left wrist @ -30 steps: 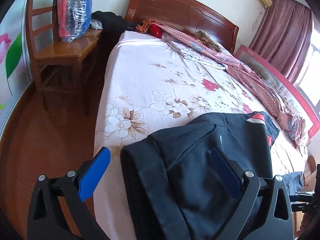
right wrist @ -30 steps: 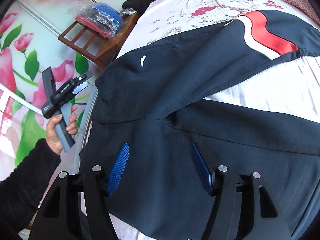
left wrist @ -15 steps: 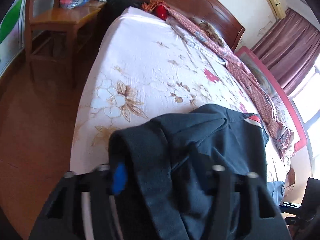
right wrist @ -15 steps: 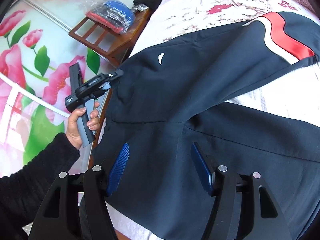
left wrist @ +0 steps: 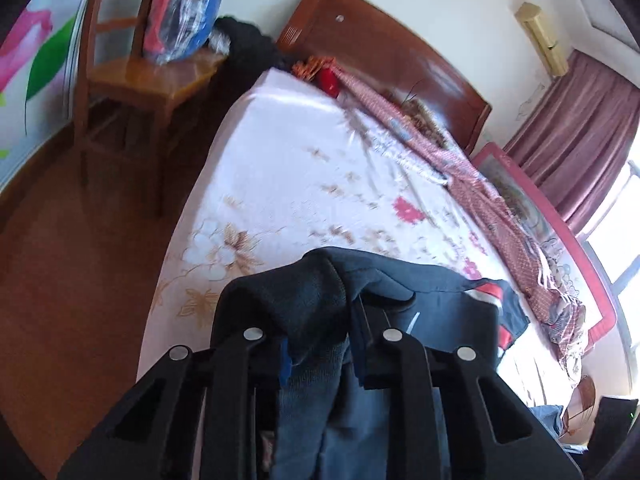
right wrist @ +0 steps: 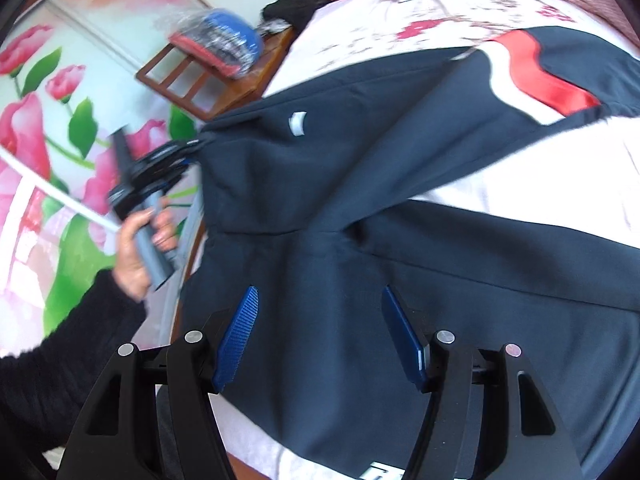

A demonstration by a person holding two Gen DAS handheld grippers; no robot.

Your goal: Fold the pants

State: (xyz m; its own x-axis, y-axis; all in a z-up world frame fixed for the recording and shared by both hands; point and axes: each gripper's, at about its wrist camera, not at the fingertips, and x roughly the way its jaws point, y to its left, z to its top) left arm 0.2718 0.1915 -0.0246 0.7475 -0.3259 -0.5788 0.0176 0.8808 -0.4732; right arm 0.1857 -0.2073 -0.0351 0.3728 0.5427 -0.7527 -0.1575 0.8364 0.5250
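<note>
**Operator:** What is the state of each tool, and where is the garment?

**Manual:** One pair of dark pants lies spread on the bed, waistband at the bed's near edge. Your left tool has just been closing and now pinches a bunched waistband corner. Your right tool hovers wide over the seat, gripping nothing.

**Operator:** How will it handle?

**Manual:** Judge it soft, light and limp; it sags between grips. Take hold at the waistband corners.

The dark pants cover the left gripper's pads almost fully. At the right view's lower right edge the pants are cut off. The bagged clothes upper left are blurred.
</note>
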